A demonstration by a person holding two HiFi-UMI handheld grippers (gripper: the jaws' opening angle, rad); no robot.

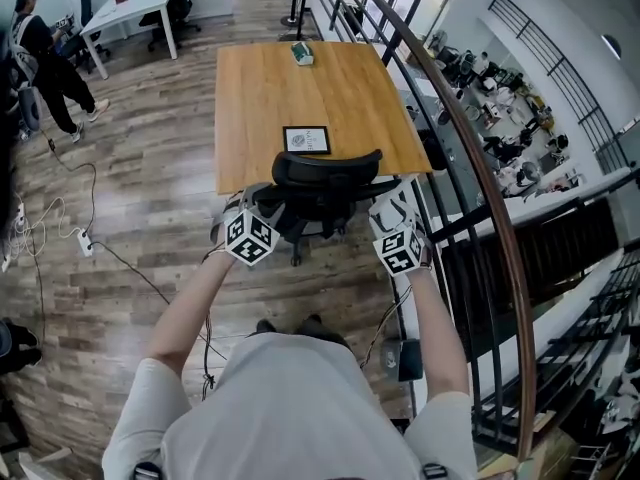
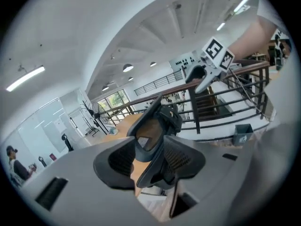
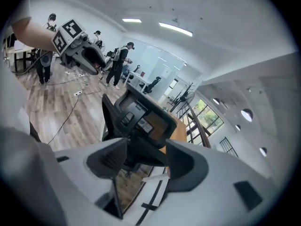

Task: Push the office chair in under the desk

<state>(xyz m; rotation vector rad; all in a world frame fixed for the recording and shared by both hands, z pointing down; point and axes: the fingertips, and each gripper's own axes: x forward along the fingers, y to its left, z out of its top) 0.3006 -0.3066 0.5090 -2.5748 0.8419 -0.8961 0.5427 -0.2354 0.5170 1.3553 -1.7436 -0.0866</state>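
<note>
The black office chair [image 1: 325,173] stands at the near edge of the wooden desk [image 1: 290,88], its seat partly under the top and its backrest towards me. My left gripper [image 1: 252,208] is at the backrest's left end and my right gripper [image 1: 390,213] at its right end. In the left gripper view the left gripper [image 2: 149,161] has the backrest's edge [image 2: 153,135] between its jaws, and a strip of desk shows beside one pad. In the right gripper view the right gripper [image 3: 146,157] straddles the backrest's frame [image 3: 138,117] with its jaws apart.
A framed card [image 1: 306,140] and a small box [image 1: 302,54] lie on the desk. A railing [image 1: 470,148] runs close along the right side. Cables [image 1: 70,228] trail over the wooden floor at the left. A person [image 1: 45,58] stands by a white desk [image 1: 130,8].
</note>
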